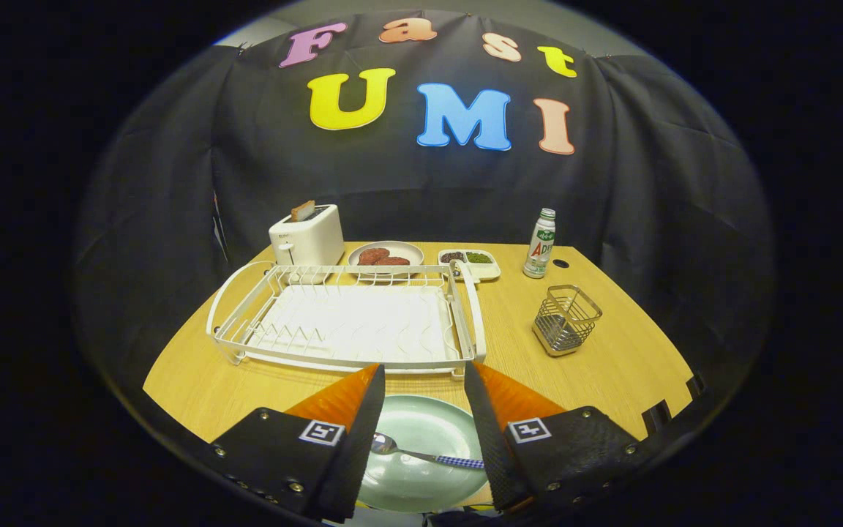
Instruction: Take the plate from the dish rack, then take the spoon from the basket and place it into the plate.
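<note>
A: What do you have in front of you?

B: My gripper [421,380] is spread wide, its fingers [345,399] holding nothing. Between them, down low, I see the plate [421,439] lying flat on the table [612,366], pale green.

A: And the spoon?

B: The spoon [421,454] lies in the plate, bowl toward my left finger, its blue-checked handle running toward my right finger. I cannot tell whether the handle touches that finger; it passes behind its edge.

A: Is either finger on the plate?

B: They stand over the plate's two sides, with the gap between them open across its middle. I see no grip on anything.

A: Where is the rack?

B: The rack [348,318] sits just beyond the fingertips, white wire, with nothing standing in its slots. It lies a little to my left of centre.

A: The basket?

B: The basket [566,320] is ahead and to the right, well apart from the rack, a small wire one. I see nothing in it.

A: Anything farther off?

B: Beyond the rack I see a toaster [306,236] with a slice sticking up, a dish [385,256] with brown patties, and a small tray [470,262] with dark and green fillings. A bottle [540,244] stands upright farther right, behind the basket.
</note>
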`<state>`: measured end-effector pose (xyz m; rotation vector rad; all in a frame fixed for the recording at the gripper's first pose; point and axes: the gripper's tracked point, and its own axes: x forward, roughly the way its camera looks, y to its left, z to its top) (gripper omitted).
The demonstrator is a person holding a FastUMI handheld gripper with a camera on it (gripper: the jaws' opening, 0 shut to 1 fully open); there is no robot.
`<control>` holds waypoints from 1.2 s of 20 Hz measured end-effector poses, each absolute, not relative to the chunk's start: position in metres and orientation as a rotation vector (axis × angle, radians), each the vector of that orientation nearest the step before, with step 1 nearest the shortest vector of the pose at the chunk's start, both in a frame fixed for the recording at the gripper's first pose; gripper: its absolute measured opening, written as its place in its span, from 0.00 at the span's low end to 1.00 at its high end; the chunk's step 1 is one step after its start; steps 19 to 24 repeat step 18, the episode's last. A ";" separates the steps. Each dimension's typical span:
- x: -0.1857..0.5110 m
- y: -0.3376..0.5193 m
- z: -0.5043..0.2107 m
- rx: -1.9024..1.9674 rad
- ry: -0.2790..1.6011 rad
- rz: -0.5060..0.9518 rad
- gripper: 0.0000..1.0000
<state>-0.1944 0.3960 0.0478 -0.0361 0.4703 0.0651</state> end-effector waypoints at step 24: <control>-0.151 0.316 0.261 -0.040 0.002 -0.004 0.67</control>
